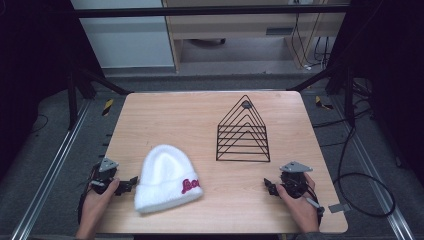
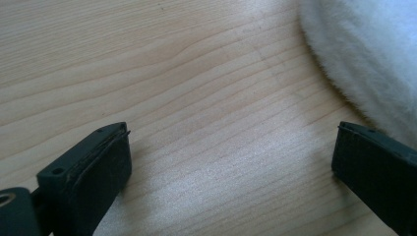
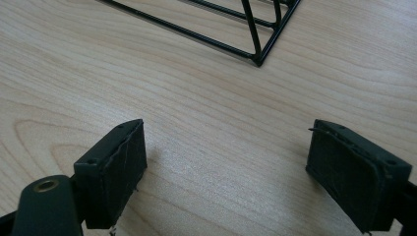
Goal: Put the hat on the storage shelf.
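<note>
A fluffy white knit hat (image 1: 165,177) with red lettering on its cuff lies on the wooden table (image 1: 200,125), near the front left. A black wire rack (image 1: 243,131) shaped like a triangle stands behind it at centre right. My left gripper (image 1: 131,183) rests at the front left, just left of the hat, jaws wide apart over bare wood (image 2: 231,147); the hat's furry edge (image 2: 364,59) lies at the upper right in the left gripper view. My right gripper (image 1: 269,186) sits at the front right, open and holding nothing (image 3: 226,162), with the rack's base corner (image 3: 255,59) ahead of it.
The table's front edge runs just under both hands. A grey floor with metal rails (image 1: 50,165) and loose cables (image 1: 360,185) surrounds the table. Pale cabinets (image 1: 225,30) stand beyond the far edge.
</note>
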### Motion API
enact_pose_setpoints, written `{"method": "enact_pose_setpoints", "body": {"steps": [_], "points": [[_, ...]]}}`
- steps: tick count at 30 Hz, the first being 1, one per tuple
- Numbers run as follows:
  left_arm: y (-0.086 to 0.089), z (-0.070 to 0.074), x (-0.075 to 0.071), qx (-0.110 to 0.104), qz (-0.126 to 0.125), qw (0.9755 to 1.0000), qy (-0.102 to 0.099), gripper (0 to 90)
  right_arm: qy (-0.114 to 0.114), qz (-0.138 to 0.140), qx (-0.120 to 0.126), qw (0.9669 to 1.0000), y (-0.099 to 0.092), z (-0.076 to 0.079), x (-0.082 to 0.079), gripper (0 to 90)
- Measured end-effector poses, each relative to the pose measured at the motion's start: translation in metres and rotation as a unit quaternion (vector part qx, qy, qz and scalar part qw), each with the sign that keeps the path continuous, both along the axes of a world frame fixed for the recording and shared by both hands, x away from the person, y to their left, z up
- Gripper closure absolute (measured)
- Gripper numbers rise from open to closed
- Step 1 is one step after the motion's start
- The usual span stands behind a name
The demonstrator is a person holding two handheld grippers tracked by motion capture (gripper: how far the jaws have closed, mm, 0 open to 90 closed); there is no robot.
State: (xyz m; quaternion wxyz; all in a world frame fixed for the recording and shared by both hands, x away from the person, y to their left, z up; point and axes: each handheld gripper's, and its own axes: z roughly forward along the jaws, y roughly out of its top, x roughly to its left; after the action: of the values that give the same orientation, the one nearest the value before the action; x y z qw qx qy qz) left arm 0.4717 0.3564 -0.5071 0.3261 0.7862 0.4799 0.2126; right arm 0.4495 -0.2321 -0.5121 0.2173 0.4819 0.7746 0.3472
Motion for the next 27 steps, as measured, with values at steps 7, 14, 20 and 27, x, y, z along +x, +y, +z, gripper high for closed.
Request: {"method": "enact_pose_setpoints", "body": {"steps": [7, 14, 20, 27], "points": [[-0.002, 0.033, 0.009, -0.037, -0.017, 0.9991, -0.013, 8.7, 0.0, 0.001, -0.001, 1.0, 0.0, 0.0, 0.0, 15.1], [-0.018, 0.063, 0.031, -0.012, -0.048, 0.9988, 0.003, 8.8, -0.001, 0.001, 0.0, 1.0, 0.0, 0.0, 0.0, 15.3], [-0.05, 0.076, 0.057, 0.03, -0.086, 0.9953, 0.032, 10.6, -0.001, 0.0, 0.0, 1.0, 0.0, 0.0, 0.0, 15.3], [-0.068, 0.071, 0.084, 0.032, -0.105, 0.992, 0.061, 13.8, -0.001, 0.001, 0.0, 1.0, 0.0, 0.0, 0.0, 15.3]]}}
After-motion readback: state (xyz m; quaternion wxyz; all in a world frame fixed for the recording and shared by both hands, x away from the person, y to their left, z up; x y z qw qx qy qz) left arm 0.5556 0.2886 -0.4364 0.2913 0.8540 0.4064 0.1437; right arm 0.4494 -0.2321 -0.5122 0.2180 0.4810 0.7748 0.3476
